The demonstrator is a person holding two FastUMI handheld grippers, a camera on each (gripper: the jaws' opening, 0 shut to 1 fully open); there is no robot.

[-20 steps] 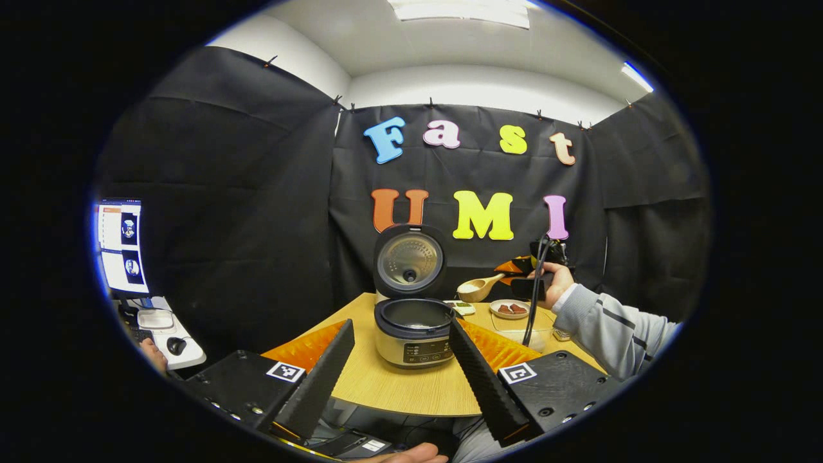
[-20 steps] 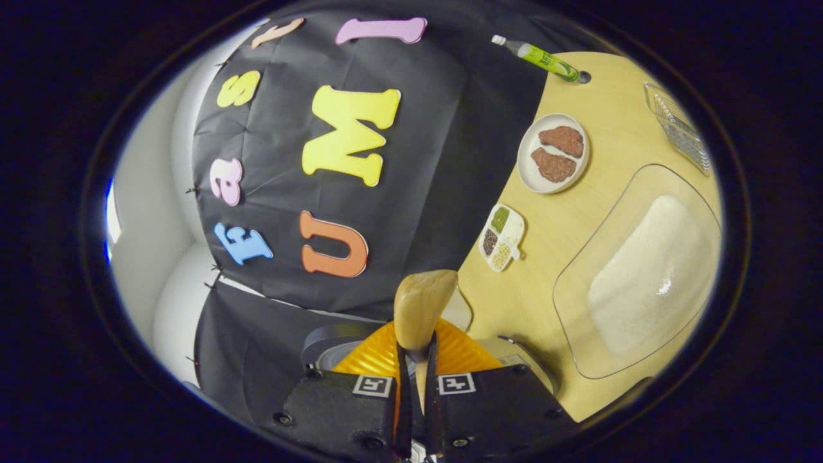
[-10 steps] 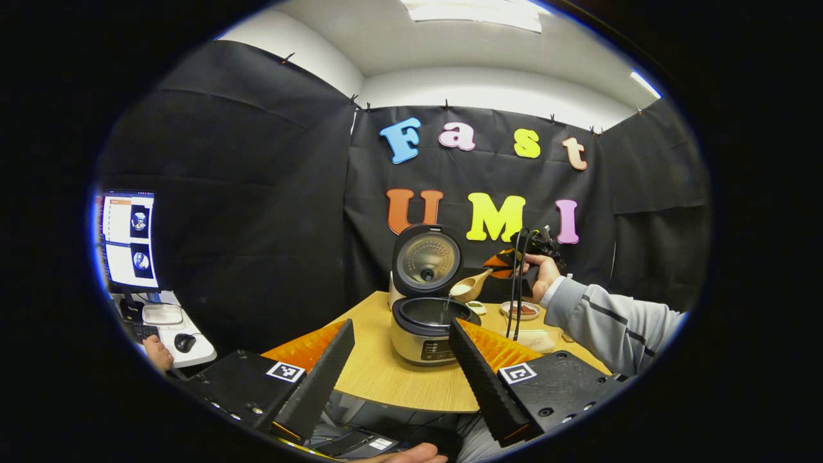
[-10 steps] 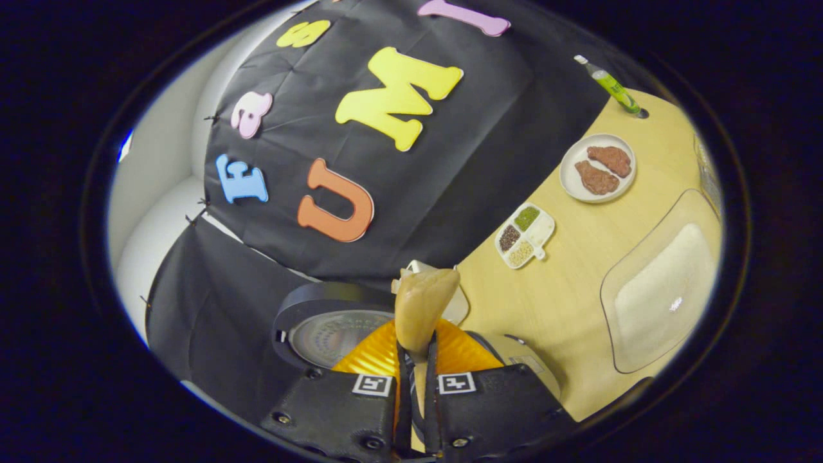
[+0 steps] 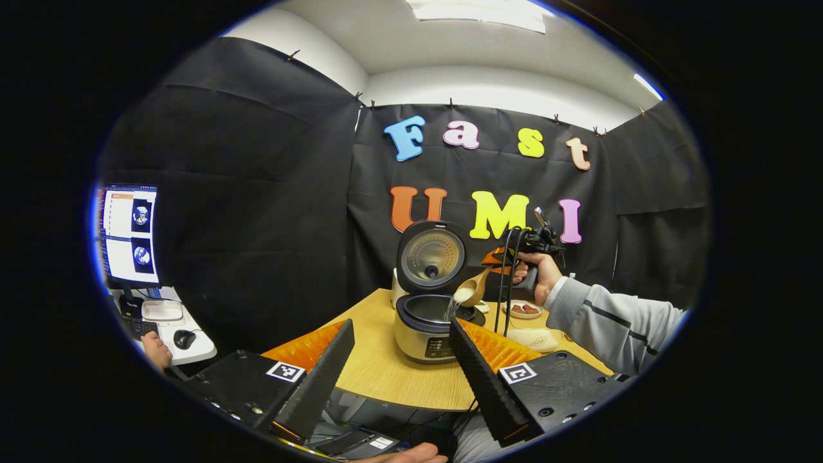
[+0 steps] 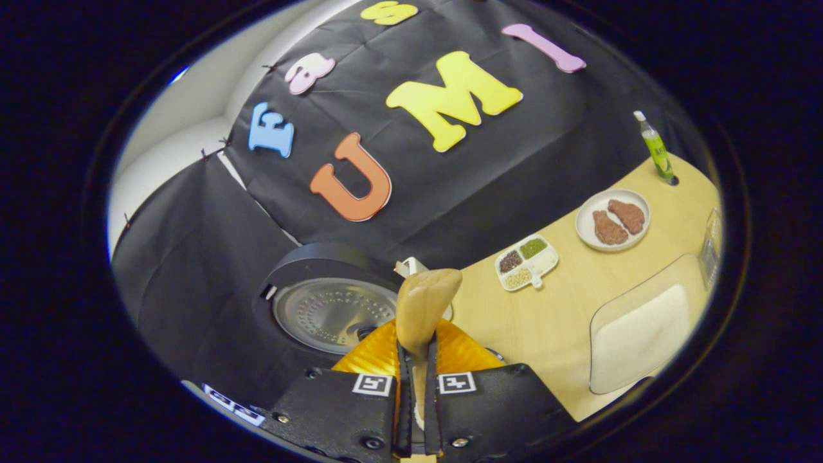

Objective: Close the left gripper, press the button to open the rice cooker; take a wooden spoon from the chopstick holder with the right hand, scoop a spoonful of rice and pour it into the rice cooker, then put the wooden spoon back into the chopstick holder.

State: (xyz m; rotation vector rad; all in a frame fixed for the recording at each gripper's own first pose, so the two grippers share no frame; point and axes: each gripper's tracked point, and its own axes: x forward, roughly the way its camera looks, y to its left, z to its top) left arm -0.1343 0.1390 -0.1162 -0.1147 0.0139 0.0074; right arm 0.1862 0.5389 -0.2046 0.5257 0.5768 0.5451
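Note:
The rice cooker [image 5: 427,329] stands open on the table, its lid [image 5: 431,257] upright. Above the pot a wooden spoon [image 5: 472,288] tilts down, and white rice streams from it into the cooker. My right gripper [image 5: 505,257], held by a hand, is shut on the spoon's handle. In the right gripper view the spoon's bowl [image 6: 424,299] sticks out past my right gripper [image 6: 415,350], with the lid's inside [image 6: 331,313] to its left. My left gripper [image 5: 400,325] hangs open in front of the table's near edge, holding nothing. A clear tray of rice [image 6: 638,337] lies at the right.
On the wooden table [image 6: 559,315] sit a divided dish of grains [image 6: 527,260], a plate with two brown pieces [image 6: 612,218] and a green bottle [image 6: 656,146]. A small white container [image 6: 411,265] stands behind the cooker. A monitor [image 5: 128,235] and desk are far left.
My right gripper carried the spoon from beside the cooker to above the pot and tipped it; rice now pours out. My left gripper stayed open, its view shifting slightly.

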